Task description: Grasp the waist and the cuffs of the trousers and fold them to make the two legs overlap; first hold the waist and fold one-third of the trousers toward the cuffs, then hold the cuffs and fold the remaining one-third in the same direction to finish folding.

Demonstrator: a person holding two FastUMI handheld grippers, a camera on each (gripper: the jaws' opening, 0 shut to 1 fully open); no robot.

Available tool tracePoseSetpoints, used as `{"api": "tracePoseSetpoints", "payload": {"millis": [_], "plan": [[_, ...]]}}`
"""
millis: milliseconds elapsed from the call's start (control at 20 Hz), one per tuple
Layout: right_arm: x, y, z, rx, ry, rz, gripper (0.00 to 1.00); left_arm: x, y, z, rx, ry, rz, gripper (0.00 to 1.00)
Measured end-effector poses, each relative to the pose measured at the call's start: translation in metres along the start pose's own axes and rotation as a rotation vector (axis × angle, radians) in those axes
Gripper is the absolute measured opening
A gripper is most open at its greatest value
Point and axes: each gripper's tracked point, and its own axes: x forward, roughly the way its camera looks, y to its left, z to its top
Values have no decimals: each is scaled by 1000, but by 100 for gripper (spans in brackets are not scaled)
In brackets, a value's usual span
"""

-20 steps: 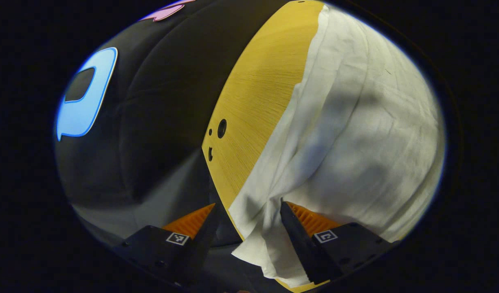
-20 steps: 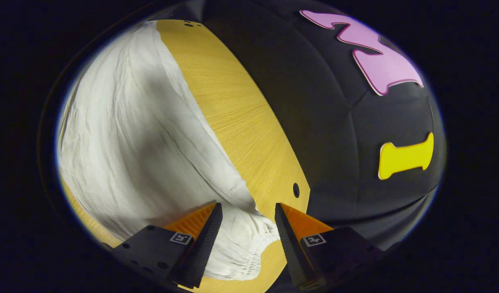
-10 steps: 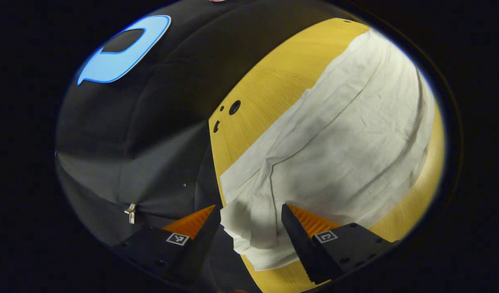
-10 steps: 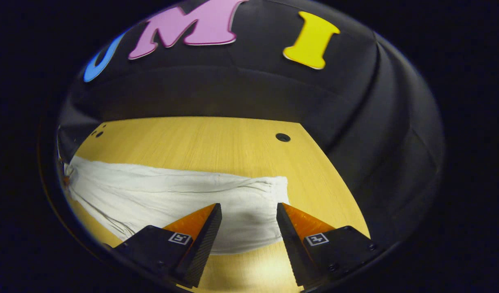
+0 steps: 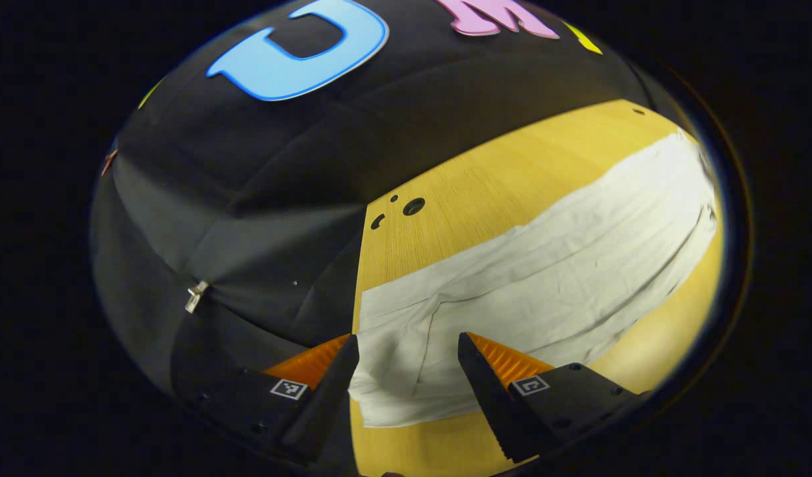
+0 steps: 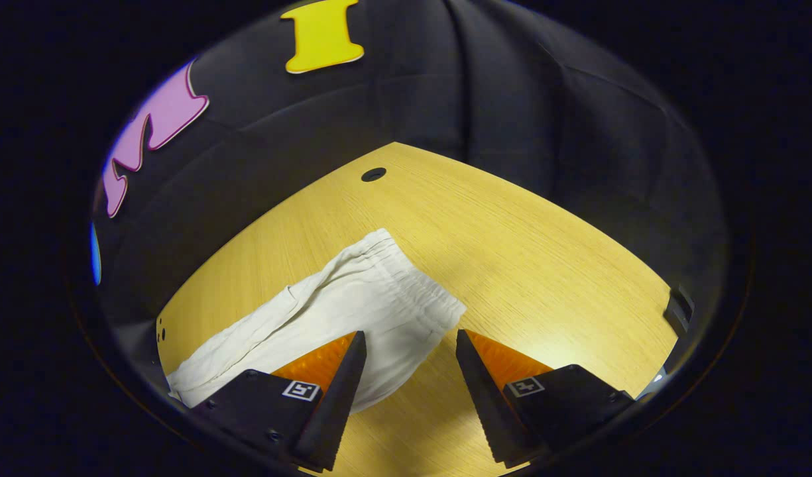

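White trousers point(image 5: 545, 265) lie flat in a long strip across the yellow wooden table point(image 5: 498, 179), the two legs overlapped. In the left gripper view the cuff end point(image 5: 406, 391) rests at the table's left edge, just beyond my left gripper point(image 5: 406, 336), which is open and not pressing on the cloth. In the right gripper view the gathered elastic waist point(image 6: 412, 285) of the trousers point(image 6: 313, 318) lies just ahead of my right gripper point(image 6: 409, 332), also open, above the table point(image 6: 525, 265).
Round holes point(image 5: 413, 206) sit near the table's far left corner, and another hole point(image 6: 373, 174) near the far right corner. Black cloth walls close in the table on the far sides. A small dark fitting point(image 6: 677, 308) sits at the table's right edge.
Both grippers have drawn back and tilted up from the cloth. The trousers, bunched close under the fingers a second ago, now lie spread flat, and both views show more of the table.
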Motion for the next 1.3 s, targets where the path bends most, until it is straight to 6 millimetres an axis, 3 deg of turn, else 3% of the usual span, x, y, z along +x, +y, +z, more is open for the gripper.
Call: {"api": "tracePoseSetpoints", "payload": {"millis": [300,450,650,900,1050,1100,1150,1200,1300], "plan": [[17,-5,0,118,47,-32,86,-11,-3,23,-360,-65,-80,96],[17,-4,7,177,53,-25,86,-10,-6,23,-493,-56,-110,97],[24,3,9,304,92,-13,86,-13,-10,5,-712,5,-137,98],[28,-7,11,365,124,-90,82,-13,-1,-33,-834,72,-114,96],[35,-3,4,352,152,-88,64,-9,-8,-51,-892,135,-117,96],[38,-3,11,358,133,-76,49,-6,-11,-58,-919,163,-116,96],[43,0,9,365,138,-65,20,-5,-14,-63,-953,186,-120,96],[43,1,7,361,123,-59,13,-6,-18,-69,-1000,212,-118,96],[45,1,6,337,113,-43,13,-7,-23,-84,-1057,282,-98,96]]}}
